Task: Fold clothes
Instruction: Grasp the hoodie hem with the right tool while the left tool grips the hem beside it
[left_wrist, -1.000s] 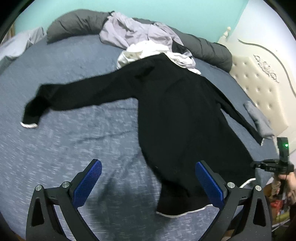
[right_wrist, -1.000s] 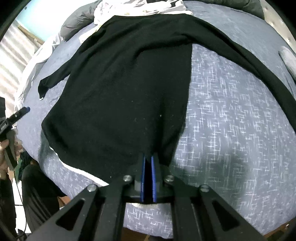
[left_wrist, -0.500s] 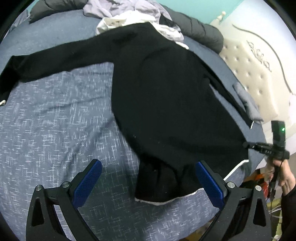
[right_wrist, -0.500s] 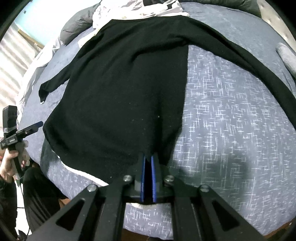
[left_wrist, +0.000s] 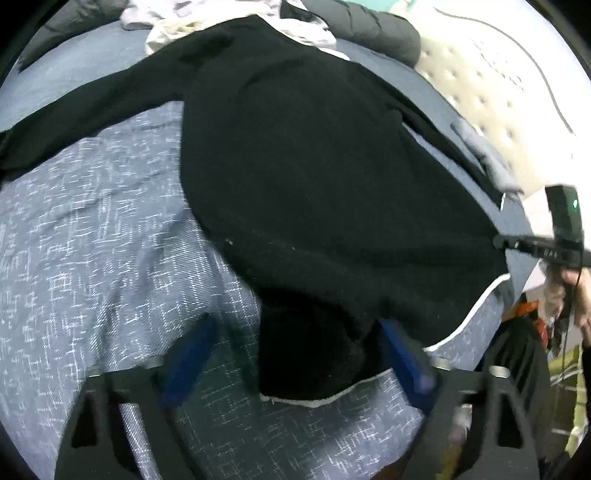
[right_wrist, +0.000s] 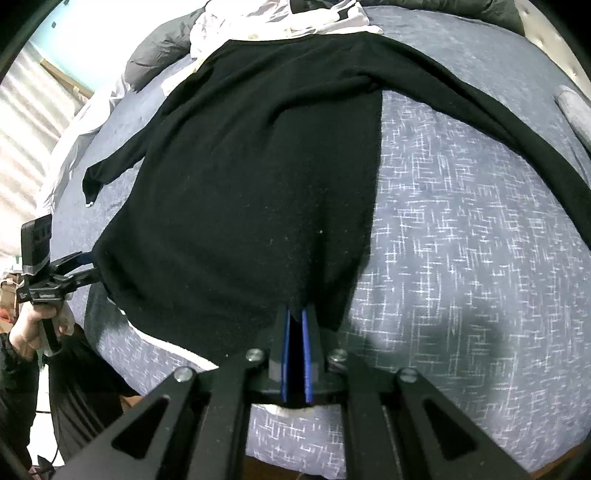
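A black long-sleeved sweater (left_wrist: 314, 166) lies spread on the blue-grey bedcover (left_wrist: 92, 240), both sleeves stretched out. My left gripper (left_wrist: 297, 336) is low over the sweater's folded near hem corner (left_wrist: 314, 362). Its jaws are closing with that corner between the blue pads (left_wrist: 188, 358), and the left pad still stands clear of the cloth. My right gripper (right_wrist: 295, 317) is shut on the sweater (right_wrist: 251, 177) at its other hem corner. In the right wrist view the left gripper (right_wrist: 74, 269) shows at the hem's far left end, held by a hand.
White and lilac clothes (left_wrist: 236, 22) are piled beyond the collar, with a dark grey duvet (left_wrist: 369, 29) behind them. A cream tufted headboard (left_wrist: 498, 92) stands at the right, a small grey cloth (left_wrist: 484, 155) beside it. The bed's edge runs just below both grippers.
The left gripper has dropped and come closer to the sweater's hem corner, and its jaws have narrowed around it. The right gripper has kept still, shut on the hem.
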